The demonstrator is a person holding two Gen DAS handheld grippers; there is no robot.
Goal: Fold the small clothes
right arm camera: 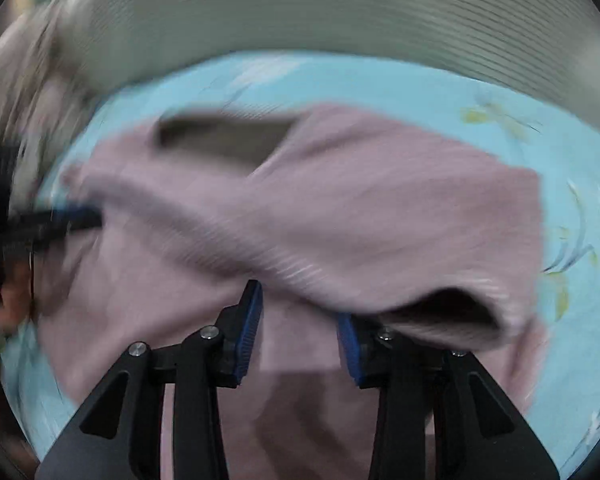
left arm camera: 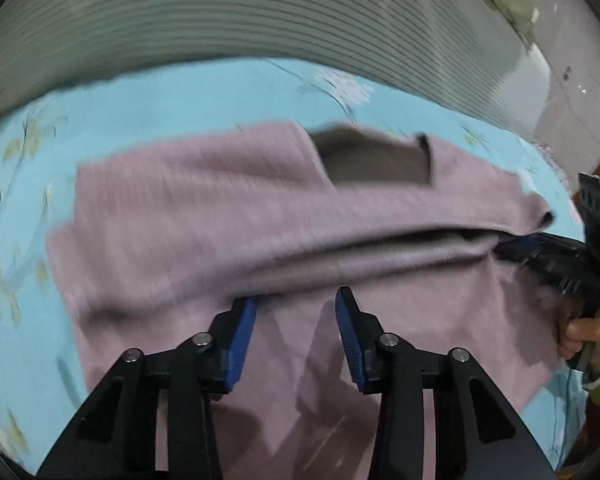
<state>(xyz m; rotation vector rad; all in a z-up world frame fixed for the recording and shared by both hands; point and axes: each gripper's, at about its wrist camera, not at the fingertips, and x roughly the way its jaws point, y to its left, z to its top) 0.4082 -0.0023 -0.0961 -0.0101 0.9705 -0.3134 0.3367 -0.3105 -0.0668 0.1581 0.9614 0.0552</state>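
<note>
Both tongs are standing apart, nothing clamped. Left tongs (left arm camera: 296, 302) are hovering over the pink sweater (left arm camera: 204, 208), its folded edge just ahead of the tips. Right tongs (right arm camera: 298, 304) likewise, fold draping over the right pad. Sweater is lying on the blue floral bedsheet (left arm camera: 188, 96).

We see a bed with a light blue floral sheet (left arm camera: 204, 92); 1 mauve knitted garment (left arm camera: 204, 208) lies on it, partly folded over itself.
</note>
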